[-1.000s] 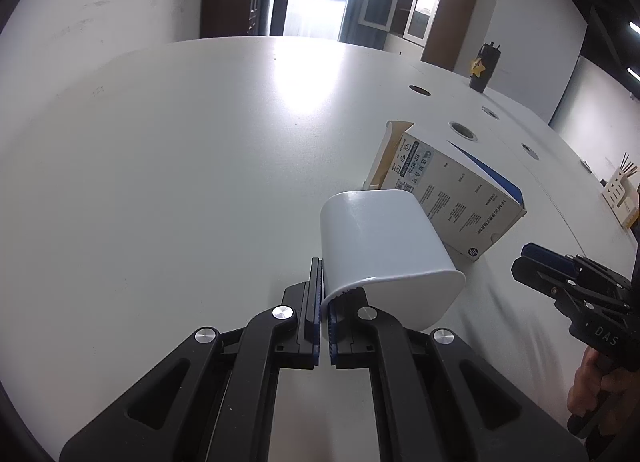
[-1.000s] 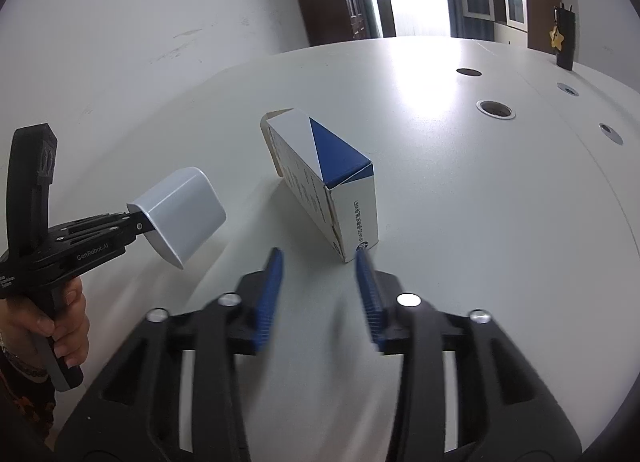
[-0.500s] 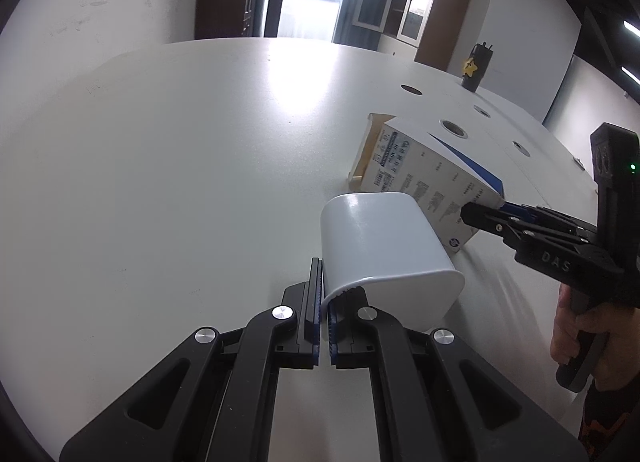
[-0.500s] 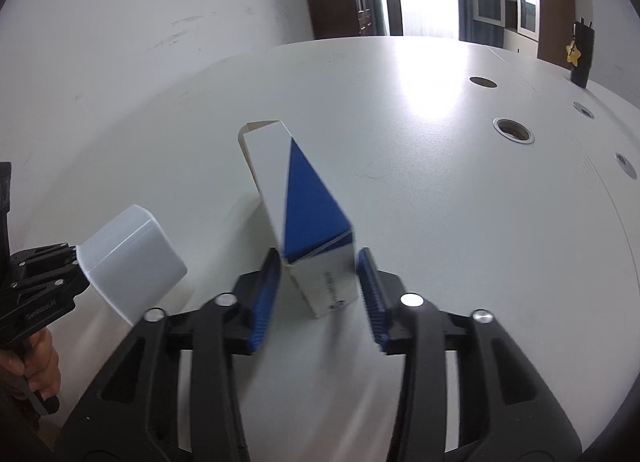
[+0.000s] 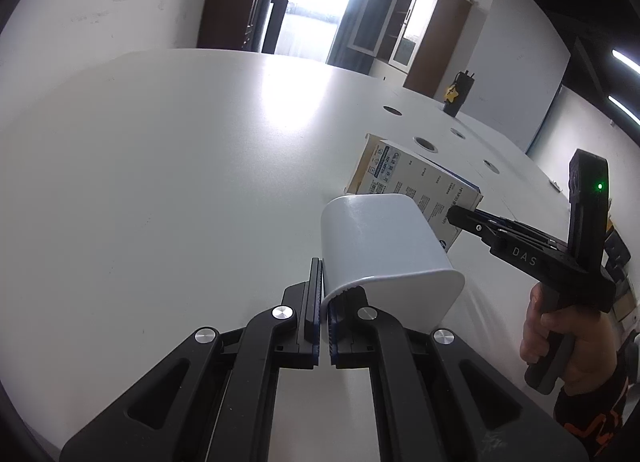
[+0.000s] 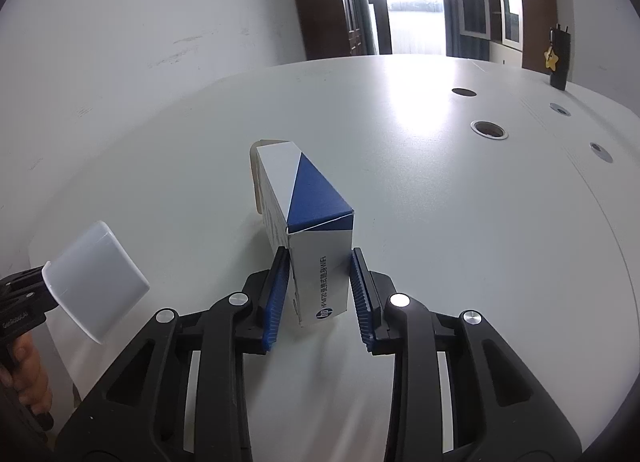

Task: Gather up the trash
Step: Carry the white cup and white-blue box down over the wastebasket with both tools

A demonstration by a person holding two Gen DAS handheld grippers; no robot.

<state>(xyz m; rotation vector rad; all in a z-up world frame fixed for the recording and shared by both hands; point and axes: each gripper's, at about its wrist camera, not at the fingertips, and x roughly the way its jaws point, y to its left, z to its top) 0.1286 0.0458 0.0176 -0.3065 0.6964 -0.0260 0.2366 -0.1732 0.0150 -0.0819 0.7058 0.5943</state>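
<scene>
In the left wrist view, we hold a white plastic bin [image 5: 384,246] by its rim: the left gripper [image 5: 325,314] is pinched tight on the thin wall, one pad outside and one inside. The bin is tipped on its side in the air, its mouth facing back toward us and to the right, its closed bottom pointing away over the white table [image 5: 168,189]. We cannot see into the mouth, so we cannot tell whether anything is inside. Just behind the bin lies the task's thing, a white-and-blue carton [image 5: 416,185], on the table. Its long axis runs from near the bin's far right edge away to the upper left, and the far end shows an open brown flap. The right gripper [image 5: 454,215] reaches in from the right, its tips at the carton's near end, with a hand [image 5: 560,338] on its handle.

In the right wrist view, the carton [image 6: 308,229] lies straight ahead on the table [image 6: 460,221], long axis pointing away from us, blue triangle on top, printed end toward us. The right gripper [image 6: 320,294] has just been closing; its blue pads now bracket the near end, left pad against the carton's side, right pad at the corner with perhaps a sliver of gap, so a firm grip is not clear. The bin [image 6: 94,286] hangs left of the carton, well apart, held by the left gripper [image 6: 42,288].
</scene>
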